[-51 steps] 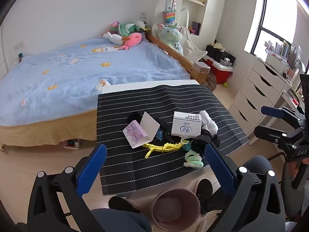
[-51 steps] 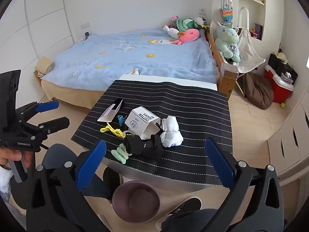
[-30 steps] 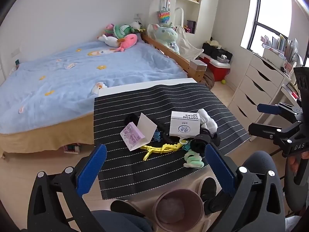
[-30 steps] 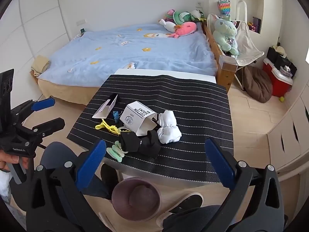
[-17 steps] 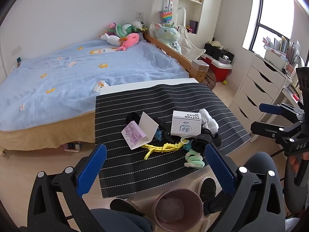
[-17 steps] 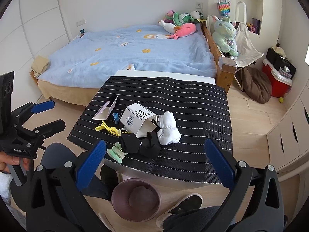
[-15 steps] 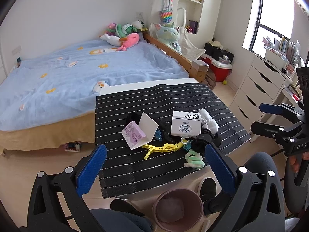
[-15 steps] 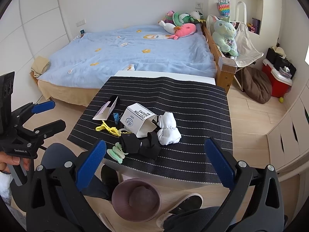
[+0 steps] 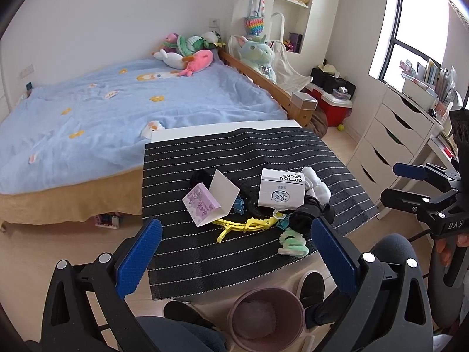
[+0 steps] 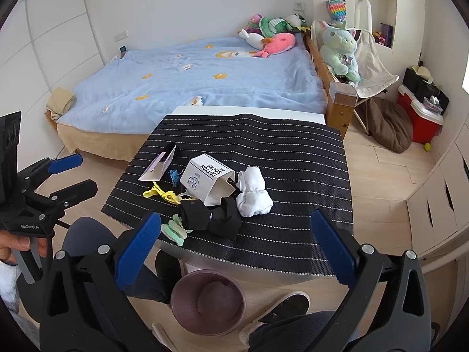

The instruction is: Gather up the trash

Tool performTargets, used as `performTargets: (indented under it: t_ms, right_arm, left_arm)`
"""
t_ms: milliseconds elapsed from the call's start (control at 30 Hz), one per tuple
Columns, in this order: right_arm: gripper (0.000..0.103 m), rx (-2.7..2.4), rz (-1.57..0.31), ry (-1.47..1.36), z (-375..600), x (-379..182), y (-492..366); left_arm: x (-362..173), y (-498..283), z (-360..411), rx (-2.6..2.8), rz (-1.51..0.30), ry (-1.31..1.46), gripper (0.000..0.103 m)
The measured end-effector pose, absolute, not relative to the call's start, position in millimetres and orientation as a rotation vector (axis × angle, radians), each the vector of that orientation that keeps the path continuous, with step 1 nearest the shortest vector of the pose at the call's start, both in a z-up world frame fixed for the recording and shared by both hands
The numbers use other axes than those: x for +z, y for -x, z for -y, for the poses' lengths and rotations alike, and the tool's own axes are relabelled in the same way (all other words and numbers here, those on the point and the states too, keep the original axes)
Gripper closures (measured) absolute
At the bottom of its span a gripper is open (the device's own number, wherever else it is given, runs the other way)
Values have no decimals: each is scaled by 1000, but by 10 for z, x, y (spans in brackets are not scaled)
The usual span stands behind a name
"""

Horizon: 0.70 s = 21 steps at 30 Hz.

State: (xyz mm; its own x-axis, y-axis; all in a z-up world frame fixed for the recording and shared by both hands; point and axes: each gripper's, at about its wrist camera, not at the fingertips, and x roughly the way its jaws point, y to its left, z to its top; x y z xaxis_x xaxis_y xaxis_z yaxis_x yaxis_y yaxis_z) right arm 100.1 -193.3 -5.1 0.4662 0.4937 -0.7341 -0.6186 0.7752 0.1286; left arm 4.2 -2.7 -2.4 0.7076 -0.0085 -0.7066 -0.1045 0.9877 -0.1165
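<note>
Trash on the striped mat point(image 9: 249, 158) looks to us like two paper items: the white sock box point(image 9: 282, 188) printed "COTTON SOCKS", and the folded purple-and-white card point(image 9: 211, 201) standing tent-like to its left. Both lie near the middle of the mat, mixed in with white socks point(image 10: 252, 195), black socks point(image 10: 209, 218), a yellow clip point(image 9: 243, 224), a small blue clip point(image 10: 173, 176) and a green hair tie point(image 9: 293, 242). A pinkish bin point(image 10: 208, 300) stands on the floor just below the mat's near edge.

We hold the left gripper point(image 9: 234, 256) and right gripper point(image 10: 236, 250) above the near edge, each with its jaws spread wide and nothing between them.

We judge the box light, hollow and easily crushed; its open end faces the white socks. We would pinch it across one thin wall at that open mouth, or lightly across its narrow sides. The card is thin, stiff and nearly weightless; we would take it by the raised fold. Sliding on the mat is the likely trouble with either.
</note>
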Motion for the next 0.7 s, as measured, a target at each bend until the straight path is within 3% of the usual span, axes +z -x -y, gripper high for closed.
performTargets:
  t_ms: [700]
  right_arm:
    - [3, 697, -845, 172, 1910, -82, -1026]
  left_arm:
    - [-88, -143, -31, 70, -817, 181, 5]
